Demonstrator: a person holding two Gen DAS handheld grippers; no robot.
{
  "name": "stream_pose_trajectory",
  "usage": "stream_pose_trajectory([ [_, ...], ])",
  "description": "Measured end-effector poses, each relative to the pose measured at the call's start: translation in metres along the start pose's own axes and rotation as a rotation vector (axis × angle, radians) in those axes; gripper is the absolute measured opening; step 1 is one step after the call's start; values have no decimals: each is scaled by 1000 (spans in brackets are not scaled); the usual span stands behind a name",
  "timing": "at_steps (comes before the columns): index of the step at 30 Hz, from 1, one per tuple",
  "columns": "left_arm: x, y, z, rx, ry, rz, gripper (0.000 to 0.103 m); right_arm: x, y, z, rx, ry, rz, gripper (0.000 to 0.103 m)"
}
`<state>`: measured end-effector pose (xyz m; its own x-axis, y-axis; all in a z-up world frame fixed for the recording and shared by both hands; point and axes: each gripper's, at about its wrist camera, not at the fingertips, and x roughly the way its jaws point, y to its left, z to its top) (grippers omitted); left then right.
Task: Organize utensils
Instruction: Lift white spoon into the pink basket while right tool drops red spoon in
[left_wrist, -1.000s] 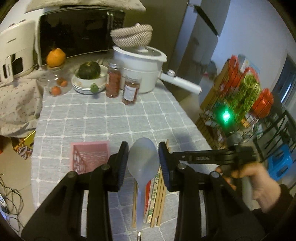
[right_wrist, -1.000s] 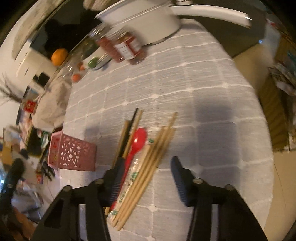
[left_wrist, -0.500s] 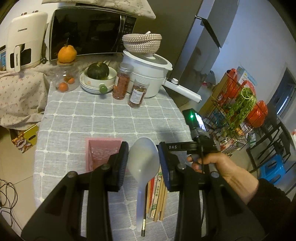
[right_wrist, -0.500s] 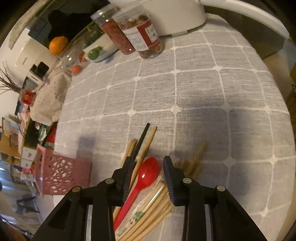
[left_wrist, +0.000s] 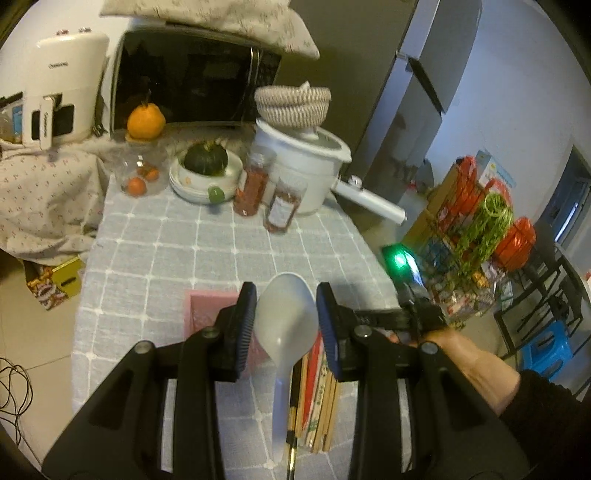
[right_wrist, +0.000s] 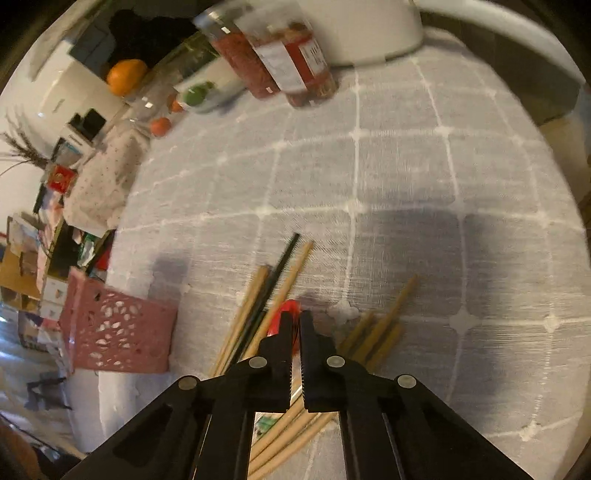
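1. Two grips in hand: my left gripper (left_wrist: 284, 325) clamps a translucent white plastic rice spoon (left_wrist: 286, 325); my right gripper (right_wrist: 295, 325), jaws just closing, pinches the red plastic spoon (right_wrist: 286, 314) among wooden chopsticks (right_wrist: 384, 325) on the desk.
2. Next, I judge, lift and carry both to the pink perforated plastic basket (right_wrist: 118, 332) beyond.

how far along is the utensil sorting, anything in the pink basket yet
Early. No view shows into the pink basket, so nothing can be counted as done. In hand: the left gripper holds the white rice spoon, and the right gripper has just closed on the red spoon in the pile. Left: the chopsticks on the tablecloth.
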<state>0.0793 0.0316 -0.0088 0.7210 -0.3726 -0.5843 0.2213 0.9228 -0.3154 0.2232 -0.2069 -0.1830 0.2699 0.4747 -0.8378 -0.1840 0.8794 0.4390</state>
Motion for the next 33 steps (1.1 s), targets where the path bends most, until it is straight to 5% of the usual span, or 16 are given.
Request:
stream_pose_trajectory([
  [11, -27, 7, 18, -58, -234, 27, 35, -86, 47, -22, -156, -236, -34, 2],
  [23, -9, 16, 21, -26, -435, 160, 36, -145, 99, -39, -292, -459, -108, 2],
  [33, 39, 33, 17, -9, -386, 251, 36, -177, 115, -38, -296, -575, -104, 2],
])
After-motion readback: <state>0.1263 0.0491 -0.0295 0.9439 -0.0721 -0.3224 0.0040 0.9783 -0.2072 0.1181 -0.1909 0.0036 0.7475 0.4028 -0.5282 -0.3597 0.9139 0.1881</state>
